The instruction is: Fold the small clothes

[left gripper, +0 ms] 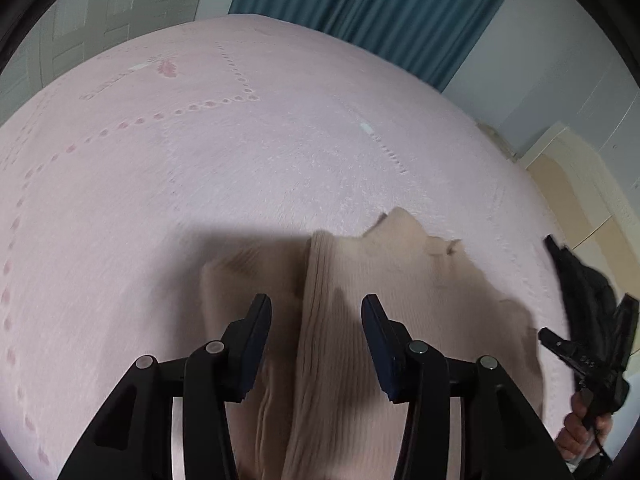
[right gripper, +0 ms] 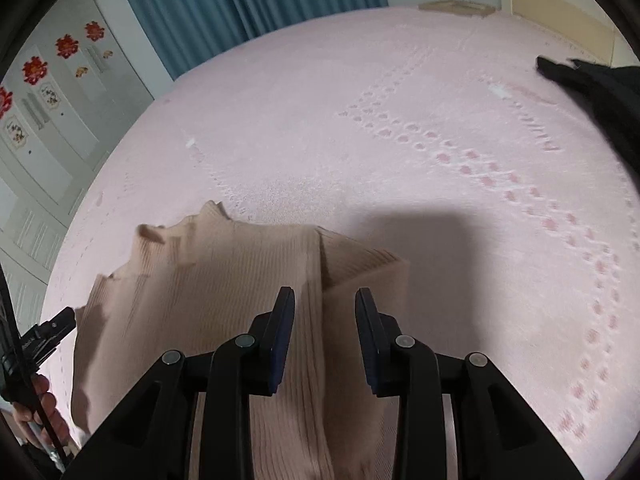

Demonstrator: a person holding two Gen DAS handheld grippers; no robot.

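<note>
Showing faint unreadable lettering, pink bedspread (left gripper: 280,140) bears beige sweater (left gripper: 340,340).

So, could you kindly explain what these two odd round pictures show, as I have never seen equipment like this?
Each picture comes from a fisheye camera mounted on a hand-held two-finger gripper, looking forward along its fingers. One view shows the left gripper, the other the right gripper; a person holds one in each hand. Below them a beige ribbed top lies partly folded on a pink bedspread. A black garment lies farther off. Both grippers are open with nothing clamped; the beige fabric simply lies beneath them.
</note>
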